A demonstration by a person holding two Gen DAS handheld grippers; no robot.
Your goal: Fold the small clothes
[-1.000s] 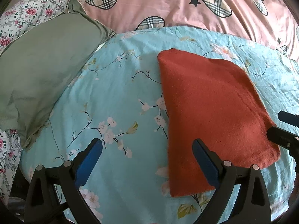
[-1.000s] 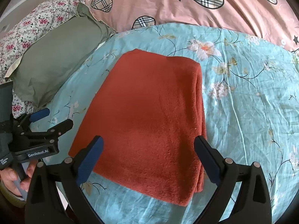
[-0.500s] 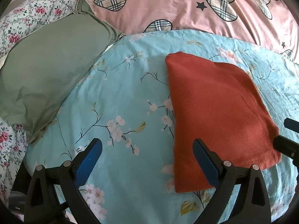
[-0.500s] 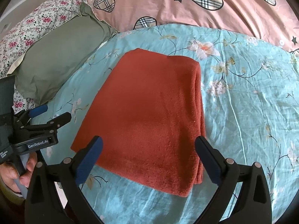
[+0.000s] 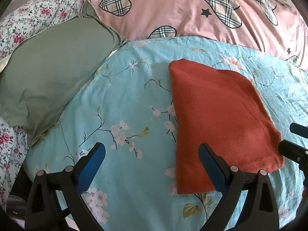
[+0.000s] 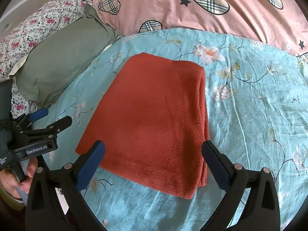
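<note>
Your left gripper [image 5: 152, 165] and right gripper [image 6: 154, 159] both gape, holding nothing; the folded cloth [image 6: 154, 119] lies mid-frame on the sheet [image 6: 250, 105]; snag its layered right edge and the stack could splay.

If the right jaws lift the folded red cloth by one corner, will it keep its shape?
Probably not. The red cloth looks soft and fleecy, so it would likely droop. Its stacked layers, visible along the right edge, would probably fall open. It seems light.
</note>
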